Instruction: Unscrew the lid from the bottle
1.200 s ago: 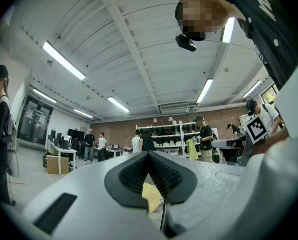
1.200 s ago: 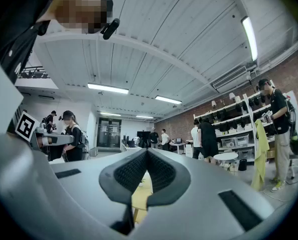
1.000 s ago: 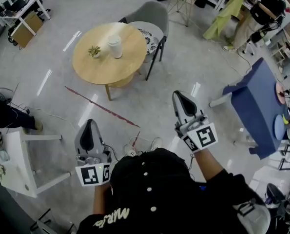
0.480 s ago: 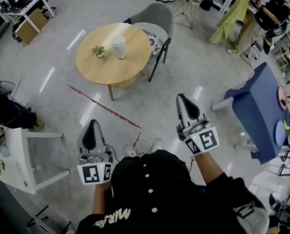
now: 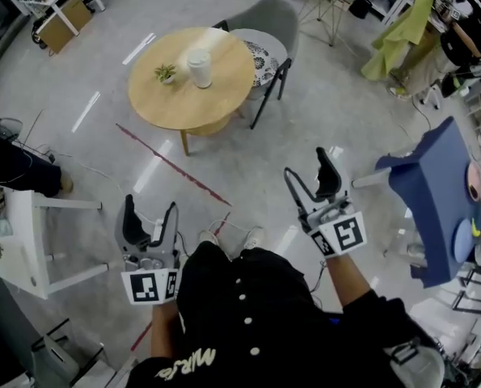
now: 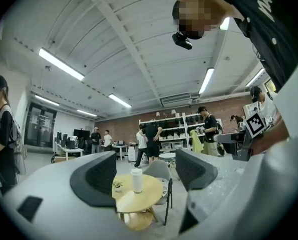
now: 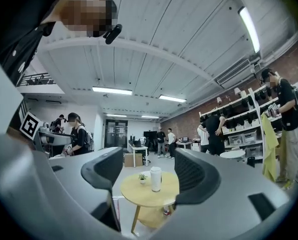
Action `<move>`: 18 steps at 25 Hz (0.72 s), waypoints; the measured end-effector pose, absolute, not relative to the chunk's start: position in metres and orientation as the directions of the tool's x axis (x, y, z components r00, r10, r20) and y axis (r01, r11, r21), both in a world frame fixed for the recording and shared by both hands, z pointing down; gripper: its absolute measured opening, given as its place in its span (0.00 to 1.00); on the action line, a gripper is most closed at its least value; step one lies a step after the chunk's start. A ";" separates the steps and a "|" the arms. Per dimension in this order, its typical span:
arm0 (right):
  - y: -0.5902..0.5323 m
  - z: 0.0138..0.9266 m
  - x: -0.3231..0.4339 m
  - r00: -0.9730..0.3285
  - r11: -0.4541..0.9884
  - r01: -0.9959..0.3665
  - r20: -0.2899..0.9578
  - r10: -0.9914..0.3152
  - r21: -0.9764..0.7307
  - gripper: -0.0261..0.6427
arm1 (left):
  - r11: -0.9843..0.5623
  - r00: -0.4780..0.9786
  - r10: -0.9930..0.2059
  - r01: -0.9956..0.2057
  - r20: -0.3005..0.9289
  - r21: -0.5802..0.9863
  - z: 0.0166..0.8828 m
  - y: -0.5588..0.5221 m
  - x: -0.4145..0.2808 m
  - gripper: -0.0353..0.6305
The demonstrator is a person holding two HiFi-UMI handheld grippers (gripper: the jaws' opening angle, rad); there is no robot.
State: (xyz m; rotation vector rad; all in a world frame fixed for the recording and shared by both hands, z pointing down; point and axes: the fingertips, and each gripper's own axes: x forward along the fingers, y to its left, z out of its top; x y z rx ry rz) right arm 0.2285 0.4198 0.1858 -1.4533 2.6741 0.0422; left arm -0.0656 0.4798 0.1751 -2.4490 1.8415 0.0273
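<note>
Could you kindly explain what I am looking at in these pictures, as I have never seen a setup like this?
A person holds a hand tool in each hand. The overhead picture comes from a camera on their head; the other two come from cameras on the tools. The left claw and right claw have just been opening and hold nothing. Ahead, across the floor, a round table carries a white bottle and a small plant.

A round wooden table (image 5: 187, 99) carries an upright white bottle (image 5: 199, 69) with a small potted plant (image 5: 166, 73) just beside it.
</note>
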 end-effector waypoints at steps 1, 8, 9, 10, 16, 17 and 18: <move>0.419 0.189 0.231 -0.550 0.554 -0.832 -0.095 -0.830 -0.022 0.50 | -0.263 0.266 -0.962 -0.964 -0.062 -0.048 0.176 0.481 -0.063 0.58; 0.400 0.201 0.233 -0.578 0.583 -0.812 -0.086 -0.812 -0.044 0.49 | -0.229 0.230 -0.972 -0.973 -0.046 -0.032 0.186 0.469 -0.063 0.58; 0.395 0.203 0.231 -0.578 0.583 -0.811 -0.082 -0.812 -0.045 0.49 | -0.233 0.234 -0.971 -0.972 -0.043 -0.032 0.188 0.463 -0.062 0.58; 0.390 0.205 0.229 -0.579 0.583 -0.811 -0.080 -0.812 -0.045 0.48 | -0.237 0.238 -0.970 -0.971 -0.041 -0.033 0.189 0.457 -0.062 0.58; 0.348 0.202 0.221 -0.563 0.567 -0.823 -0.085 -0.822 -0.032 0.48 | -0.270 0.272 -0.960 -0.962 -0.066 -0.030 0.191 0.405 -0.068 0.58; 0.339 0.198 0.219 -0.558 0.562 -0.827 -0.088 -0.825 -0.028 0.48 | -0.277 0.278 -0.958 -0.961 -0.072 -0.029 0.189 0.395 -0.070 0.58; 0.330 0.195 0.216 -0.554 0.558 -0.829 -0.093 -0.827 -0.023 0.47 | -0.283 0.284 -0.956 -0.959 -0.078 -0.029 0.187 0.383 -0.073 0.58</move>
